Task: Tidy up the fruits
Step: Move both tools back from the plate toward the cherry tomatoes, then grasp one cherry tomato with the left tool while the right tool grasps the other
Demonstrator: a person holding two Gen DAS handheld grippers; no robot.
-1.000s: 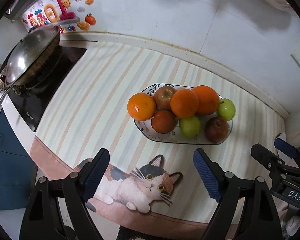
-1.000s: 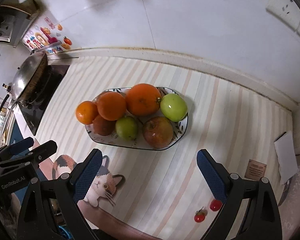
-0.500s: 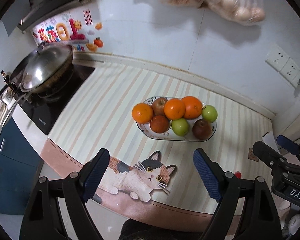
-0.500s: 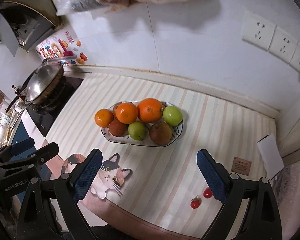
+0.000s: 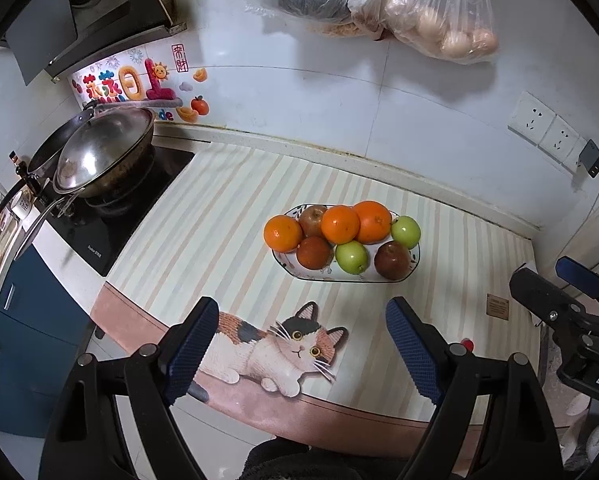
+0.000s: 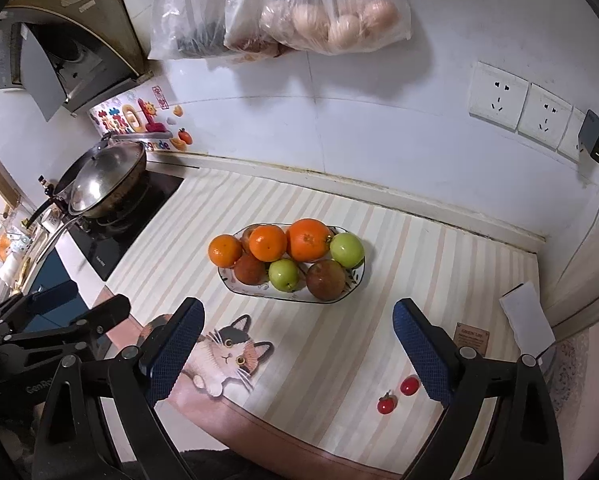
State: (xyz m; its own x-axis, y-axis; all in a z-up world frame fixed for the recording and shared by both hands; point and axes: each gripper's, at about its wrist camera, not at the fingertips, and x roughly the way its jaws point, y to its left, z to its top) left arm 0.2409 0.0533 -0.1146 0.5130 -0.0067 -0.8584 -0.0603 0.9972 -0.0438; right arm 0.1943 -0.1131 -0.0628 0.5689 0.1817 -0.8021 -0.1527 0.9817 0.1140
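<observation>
A patterned oval plate (image 5: 415,258) (image 6: 361,276) on the striped mat holds several fruits: oranges (image 5: 339,224) (image 6: 267,242), green apples (image 5: 351,257) (image 6: 346,249) and dark red apples (image 5: 392,260) (image 6: 325,279). Two cherry tomatoes (image 6: 397,394) lie on the mat at the front right; one shows in the left wrist view (image 5: 467,343). My left gripper (image 5: 299,350) is open and empty, held back above the counter's front edge. My right gripper (image 6: 297,356) is open and empty, also back from the plate.
A wok with a lid (image 5: 99,156) sits on the stove at the left. Plastic bags (image 6: 299,8) hang on the wall above. Wall sockets (image 6: 519,100) are at the right. A small card (image 6: 472,337) and a white paper (image 6: 525,316) lie at the right.
Both grippers have pulled back and up from the plate, so the fruit looks smaller and more of the wall and the bags shows. Both stay open.
</observation>
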